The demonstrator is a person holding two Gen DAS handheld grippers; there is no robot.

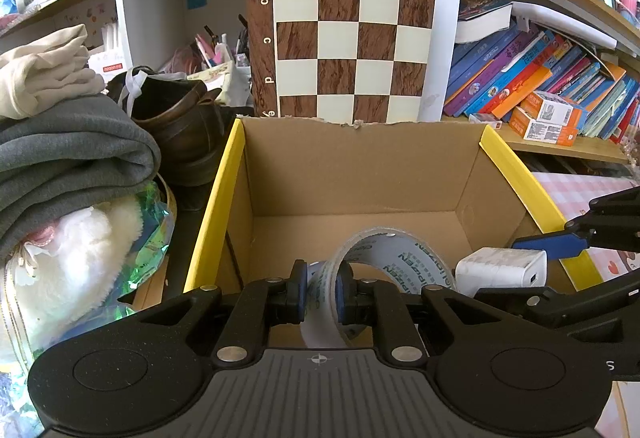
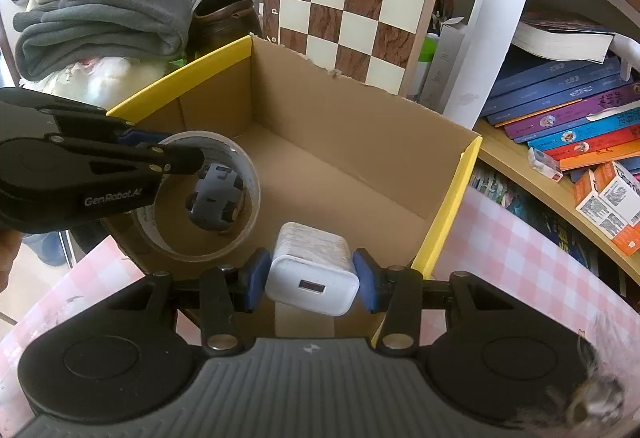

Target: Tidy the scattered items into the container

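The cardboard box (image 1: 360, 166) with yellow rim edges stands open in front of both grippers. My left gripper (image 1: 322, 278) is shut on the wall of a clear tape roll (image 1: 400, 258), which hangs over the box's near left corner. In the right wrist view the left gripper (image 2: 168, 146) grips the tape roll (image 2: 250, 194), and a small grey toy car (image 2: 216, 198) shows through the ring on the floor of the box (image 2: 340, 126). My right gripper (image 2: 312, 278) is shut on a white USB charger (image 2: 312, 262) above the near rim. That charger (image 1: 500, 270) and the right gripper (image 1: 520, 270) appear at the right in the left wrist view.
A chessboard (image 1: 340, 26) leans upright behind the box. Folded grey and cream clothes (image 1: 60, 142) and a brown shoe (image 1: 184, 122) crowd the left side. Shelves of books (image 2: 568, 118) and small orange boxes (image 2: 608, 202) fill the right. A pink checked cloth (image 2: 500, 246) covers the table.
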